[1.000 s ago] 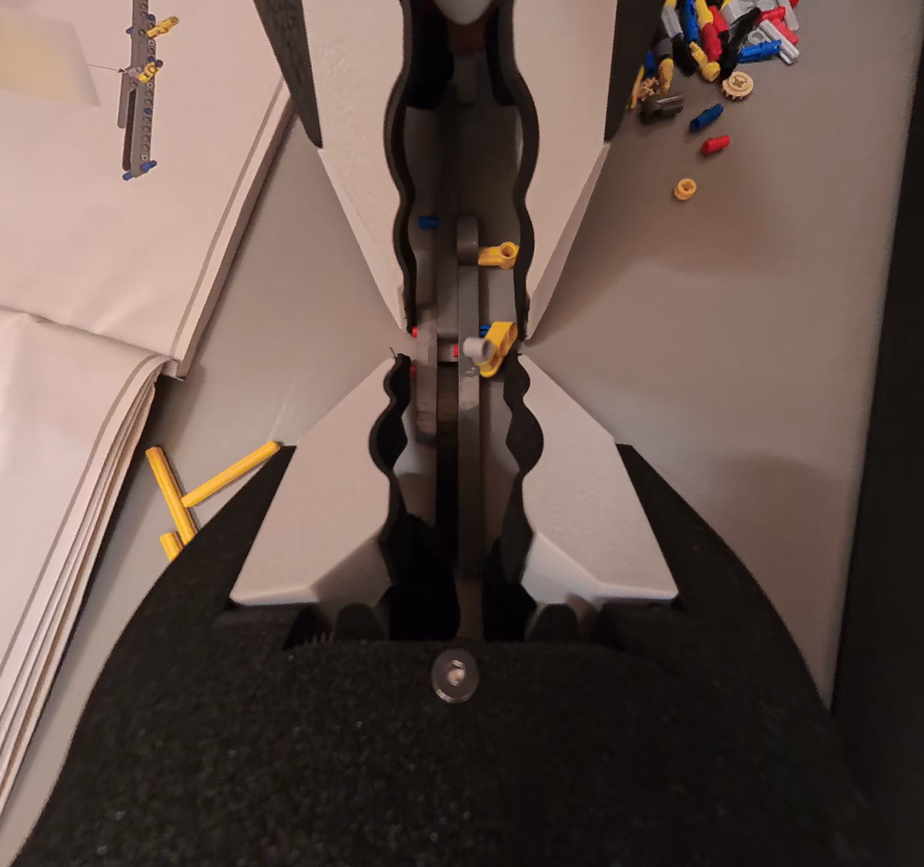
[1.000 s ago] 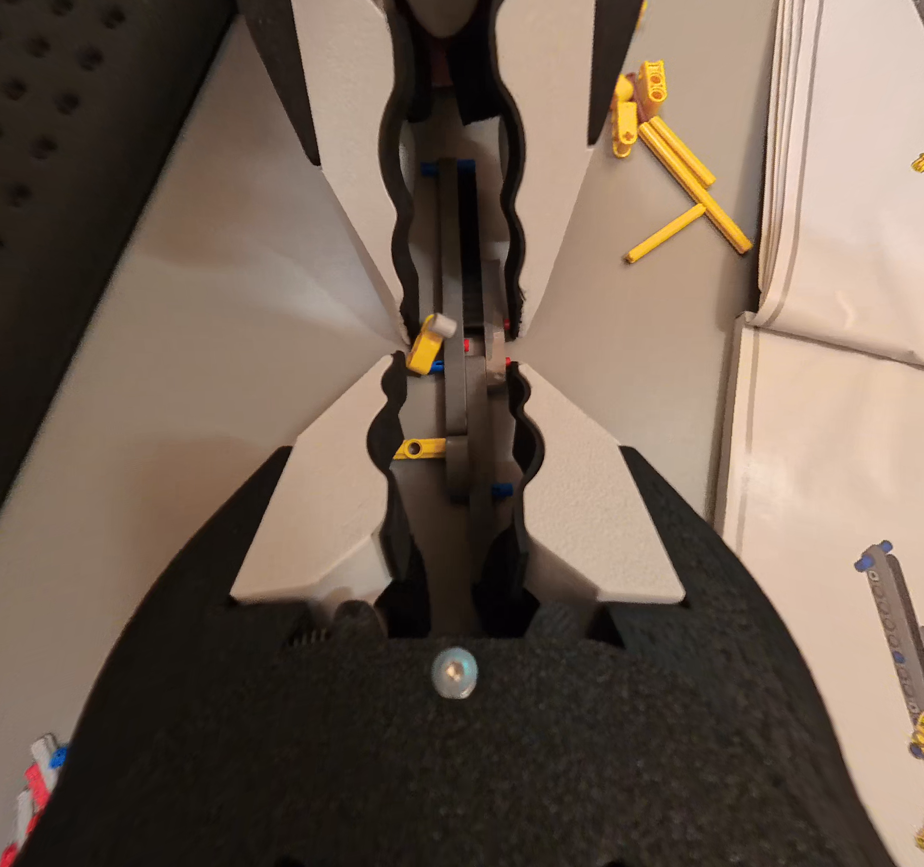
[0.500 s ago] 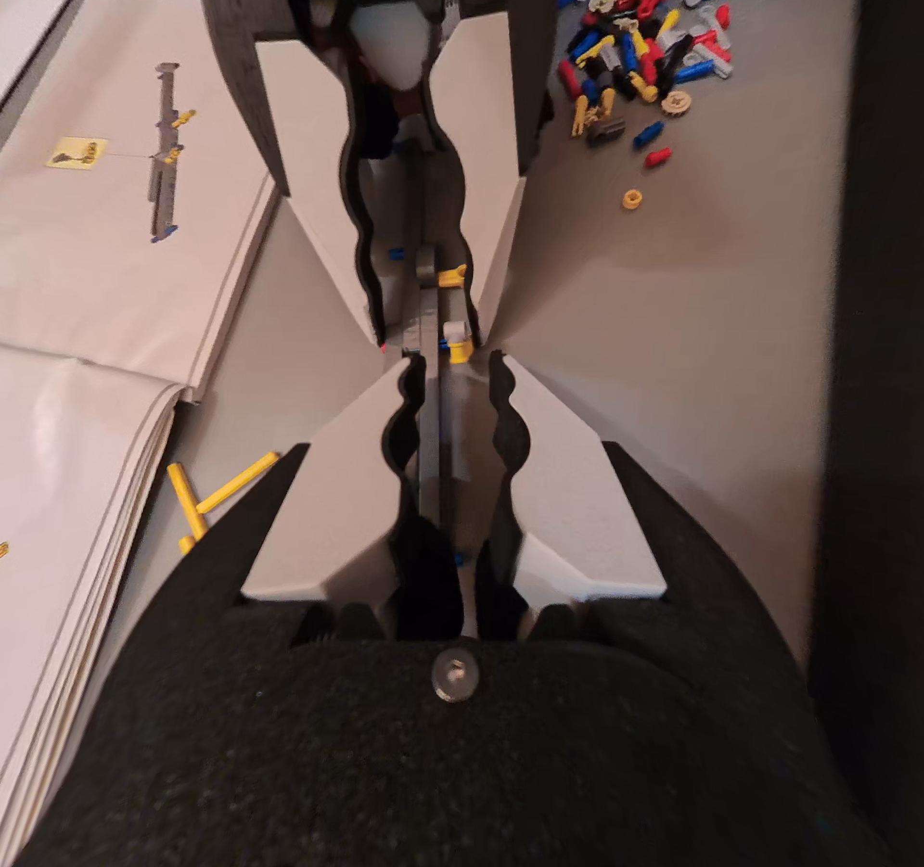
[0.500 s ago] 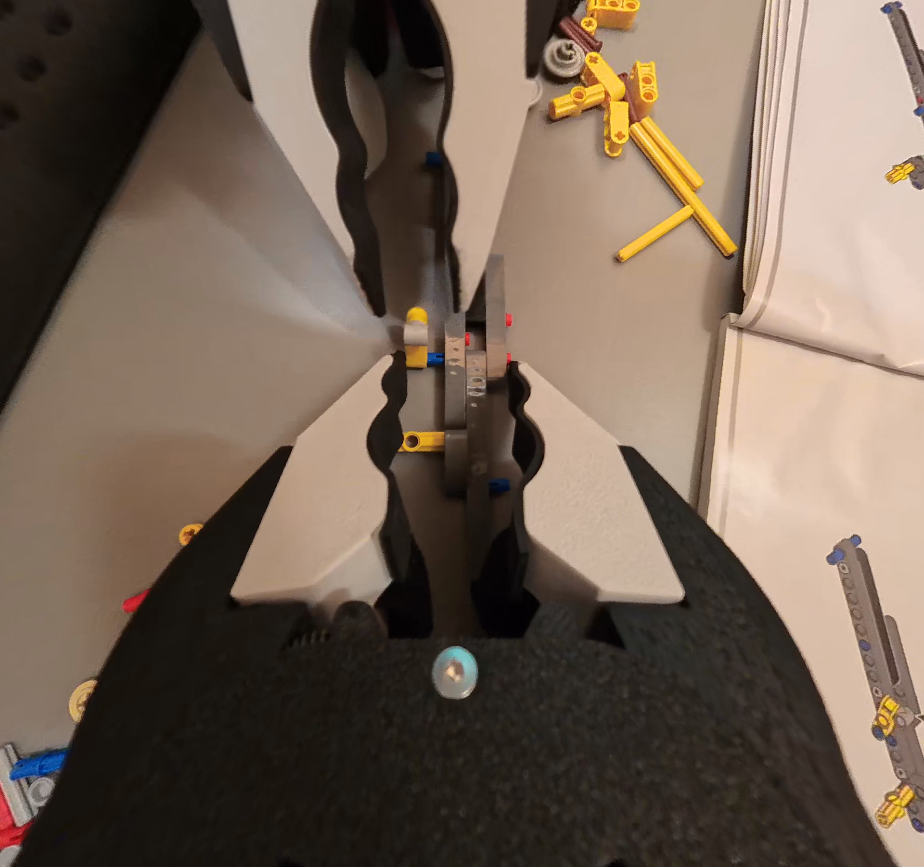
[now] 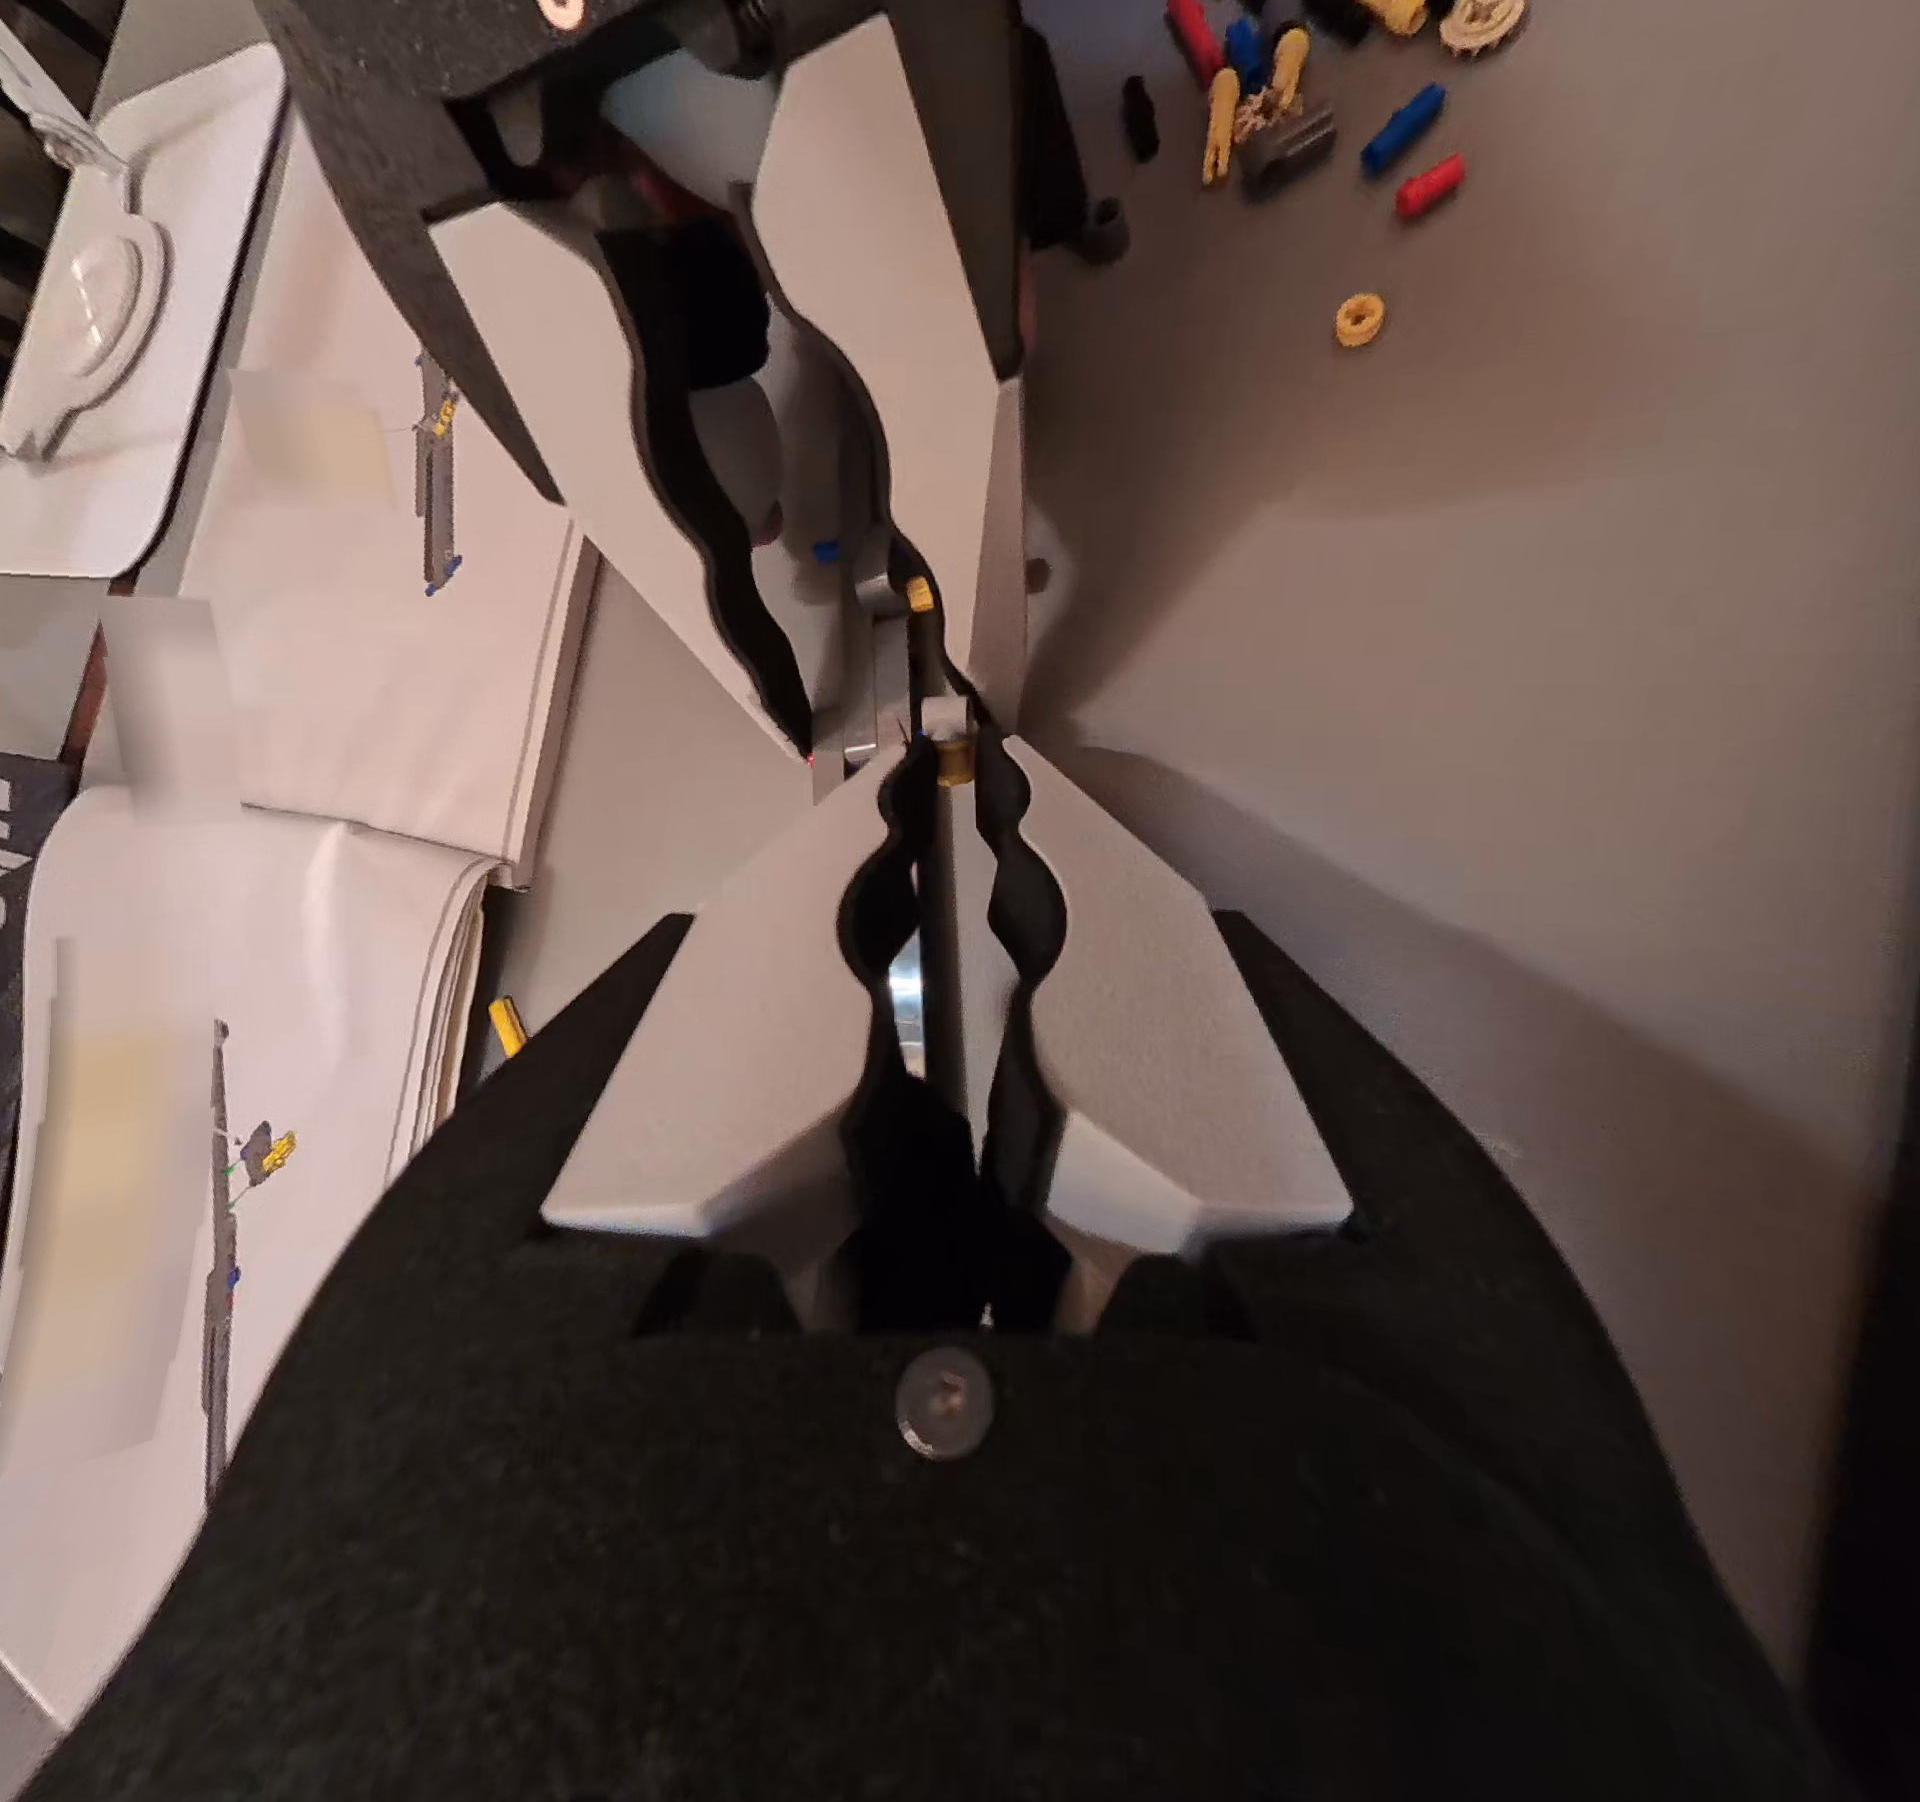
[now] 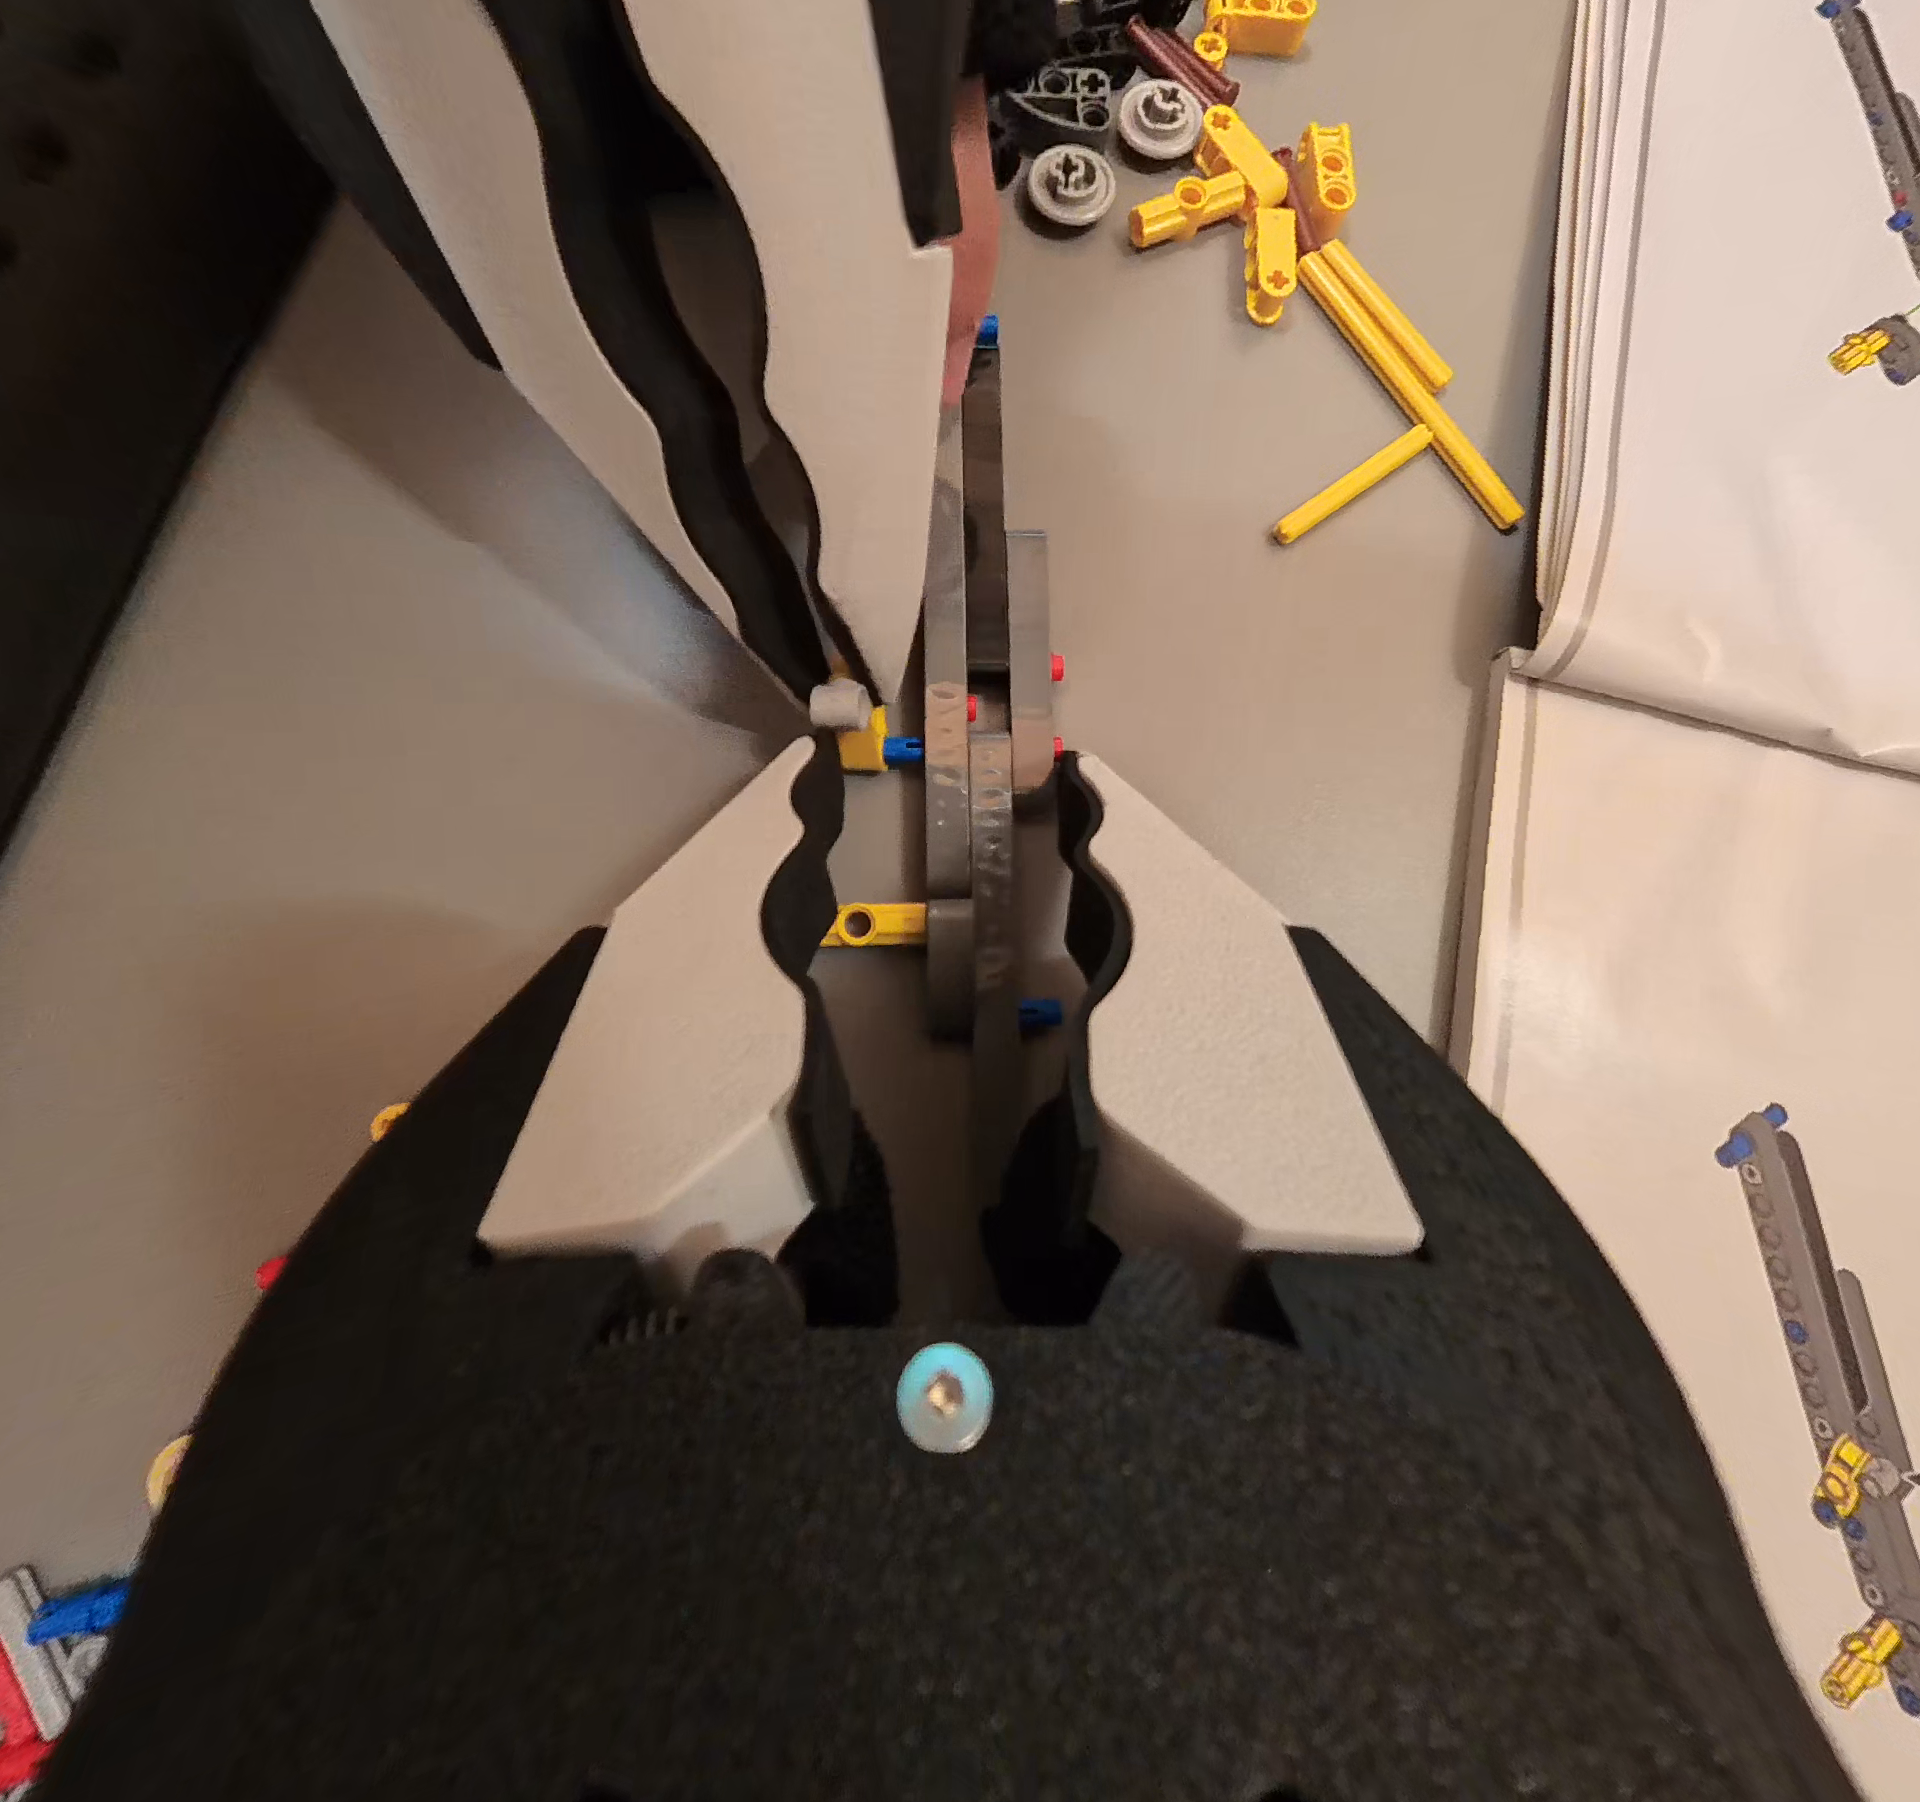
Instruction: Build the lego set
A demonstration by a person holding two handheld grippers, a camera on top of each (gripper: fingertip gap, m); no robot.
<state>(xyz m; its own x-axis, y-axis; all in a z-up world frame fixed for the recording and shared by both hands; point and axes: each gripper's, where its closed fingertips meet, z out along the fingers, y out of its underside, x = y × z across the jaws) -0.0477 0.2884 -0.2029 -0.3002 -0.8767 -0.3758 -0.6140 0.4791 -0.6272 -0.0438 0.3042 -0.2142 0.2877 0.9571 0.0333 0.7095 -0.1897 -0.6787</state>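
Both grippers [image 5: 940,765] [image 6: 940,765] clamp grey beam assembly [image 6: 982,817] — writing unreadable.

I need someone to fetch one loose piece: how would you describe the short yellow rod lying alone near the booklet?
Find the open instruction booklet on the grey table. Just beside its page edge lies a cluster of yellow parts with two long yellow rods. The short yellow rod lies by itself next to their far end, thinner and shorter, angled across them.

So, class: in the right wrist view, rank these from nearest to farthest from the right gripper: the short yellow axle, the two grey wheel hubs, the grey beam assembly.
1. grey beam assembly, between the right gripper's fingers
2. short yellow axle, ahead, to the right
3. grey wheel hubs, farthest, top centre
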